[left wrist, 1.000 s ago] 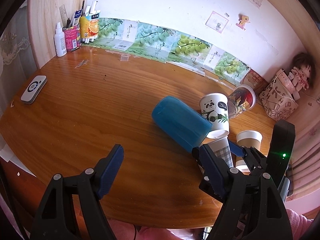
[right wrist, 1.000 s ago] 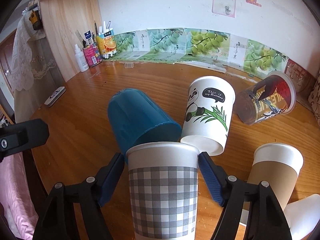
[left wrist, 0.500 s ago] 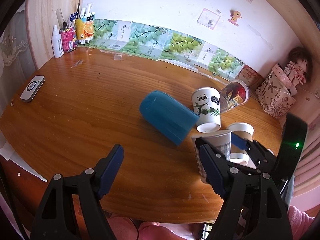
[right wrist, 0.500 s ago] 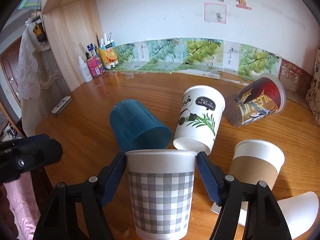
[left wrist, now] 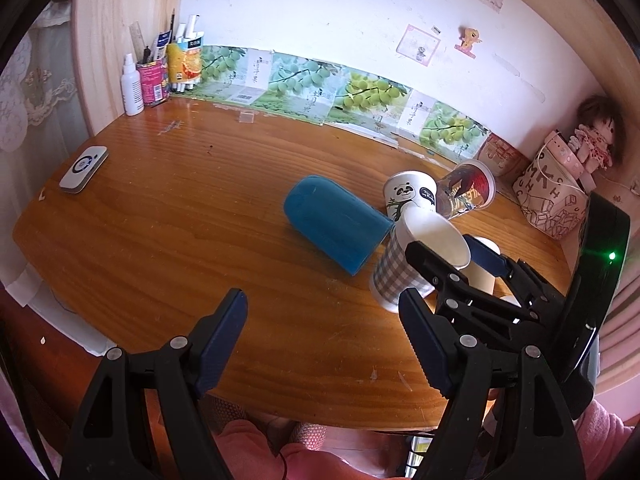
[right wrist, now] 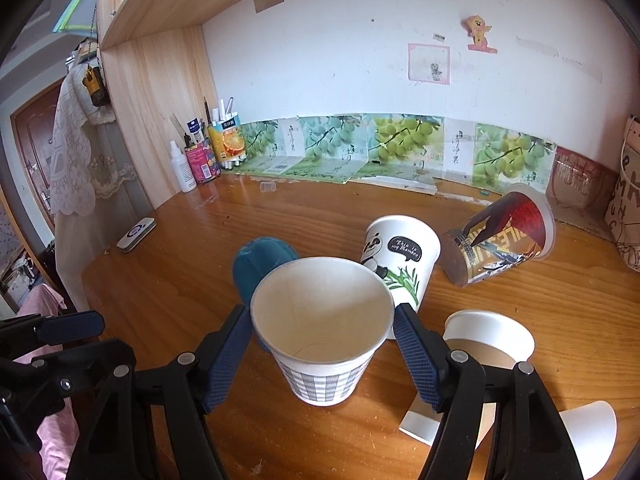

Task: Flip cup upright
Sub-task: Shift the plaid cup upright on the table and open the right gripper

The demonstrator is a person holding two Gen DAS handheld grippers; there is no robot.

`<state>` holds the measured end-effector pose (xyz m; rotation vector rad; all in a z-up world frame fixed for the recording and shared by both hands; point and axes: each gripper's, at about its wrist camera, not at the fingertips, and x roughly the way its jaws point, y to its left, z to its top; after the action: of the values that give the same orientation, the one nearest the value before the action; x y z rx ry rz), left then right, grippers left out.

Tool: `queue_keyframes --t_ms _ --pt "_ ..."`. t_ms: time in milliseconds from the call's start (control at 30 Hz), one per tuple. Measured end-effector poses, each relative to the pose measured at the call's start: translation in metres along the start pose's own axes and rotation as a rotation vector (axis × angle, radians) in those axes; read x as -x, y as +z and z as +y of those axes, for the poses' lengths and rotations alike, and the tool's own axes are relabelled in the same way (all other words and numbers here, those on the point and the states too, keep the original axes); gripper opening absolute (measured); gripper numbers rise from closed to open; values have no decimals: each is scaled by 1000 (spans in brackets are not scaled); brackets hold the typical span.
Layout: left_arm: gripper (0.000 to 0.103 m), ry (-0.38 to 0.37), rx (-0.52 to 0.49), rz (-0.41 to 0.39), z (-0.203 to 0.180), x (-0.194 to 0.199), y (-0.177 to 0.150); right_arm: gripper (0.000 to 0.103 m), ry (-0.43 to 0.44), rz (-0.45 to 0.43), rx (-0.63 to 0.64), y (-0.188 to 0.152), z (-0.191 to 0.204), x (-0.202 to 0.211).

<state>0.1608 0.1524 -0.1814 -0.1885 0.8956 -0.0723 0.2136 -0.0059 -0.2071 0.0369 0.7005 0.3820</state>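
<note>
Two wrist-camera views over a round wooden surface [left wrist: 160,240] w/ several cups scattered on it.

Progress: the gray-checked paper cup [right wrist: 324,332] sits between the blue pads of the right tongs [right wrist: 324,344], which are clenched on its sides just below the rim. Its mouth faces up and toward the camera; the white inside and the bottom disc show. In the left-wrist view the same cup [left wrist: 412,260] leans a bit, mouth up, base low by the wood; can't tell if the base touches the surface. So the flip looks mostly done. Probably left: straighten it, set it flat, let go. It's near the front right of the surface, just beside the blue cup.

The left tongs [left wrist: 320,336] are released, spread wide w/ nothing between them, hovering over bare wood near the front edge.

Count, approx.:
- Checked cup: 1, in the right tongs.
- Blue plastic cup [left wrist: 336,228]: 1, on its side, closed end pointing away from the other cups.
- Panda cup [right wrist: 400,260]: 1, mouth down, tilted.
- Clear cup w/ red and black printed sleeve [right wrist: 500,240]: 1, on its side toward the back right.
- Brown-sleeved paper cup w/ white rim [right wrist: 488,344]: 1, behind the right tongs; can't tell how it stands.
- Plain white cup [right wrist: 588,436]: 1, partly in view at the front right corner, lying over.

That makes 6 cups total.

Also 1 white remote [left wrist: 84,168] at the far left.
</note>
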Motion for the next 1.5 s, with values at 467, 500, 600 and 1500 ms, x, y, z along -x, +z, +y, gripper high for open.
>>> queue_keyframes --t_ms 467,500,600,1500 --pt "81 57 31 -8 -3 18 -24 76 46 70 24 -24 7 9" --pt "81 63 36 -9 -2 20 -25 80 45 75 28 -26 7 10" --pt "81 72 46 -15 -1 25 -29 82 50 87 36 -30 8 13" --pt "95 -76 -79 -98 -64 108 18 84 -14 88 -149 29 -27 181"
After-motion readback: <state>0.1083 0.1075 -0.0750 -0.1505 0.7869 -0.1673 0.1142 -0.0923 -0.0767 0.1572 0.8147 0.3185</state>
